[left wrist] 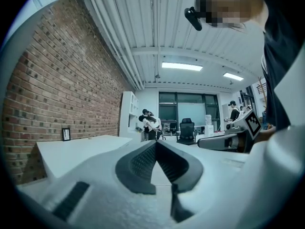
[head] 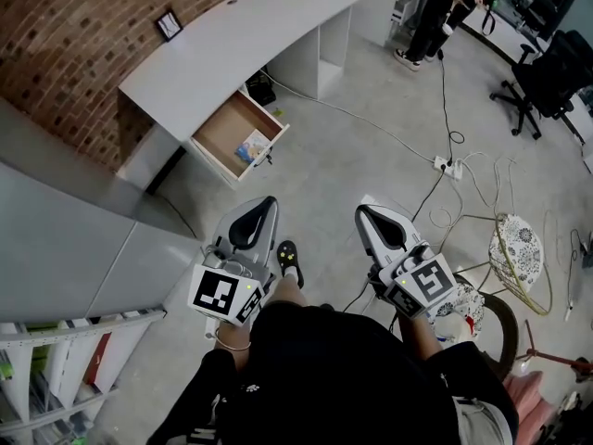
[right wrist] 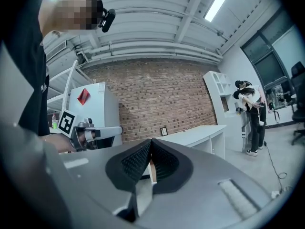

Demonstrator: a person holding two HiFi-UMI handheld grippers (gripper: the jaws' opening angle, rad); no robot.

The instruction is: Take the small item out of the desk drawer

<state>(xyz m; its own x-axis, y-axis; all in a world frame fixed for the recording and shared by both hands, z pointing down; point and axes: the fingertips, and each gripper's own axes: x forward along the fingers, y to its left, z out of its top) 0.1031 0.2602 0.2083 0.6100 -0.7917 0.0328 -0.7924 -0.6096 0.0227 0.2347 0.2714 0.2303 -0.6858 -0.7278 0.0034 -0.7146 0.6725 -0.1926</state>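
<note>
Small item (head: 252, 146) lies in the open drawer (head: 220, 139) of the table (head: 232, 54); seemingly a light, thin packet, best pinched by an edge. Left claw (head: 265, 204) and right claw (head: 363, 213) are closed, empty, well away.

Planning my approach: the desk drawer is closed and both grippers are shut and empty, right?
Not quite. The head view shows the drawer pulled open below the desk top, with a small item lying inside. The left gripper and right gripper are indeed shut and empty.
</note>
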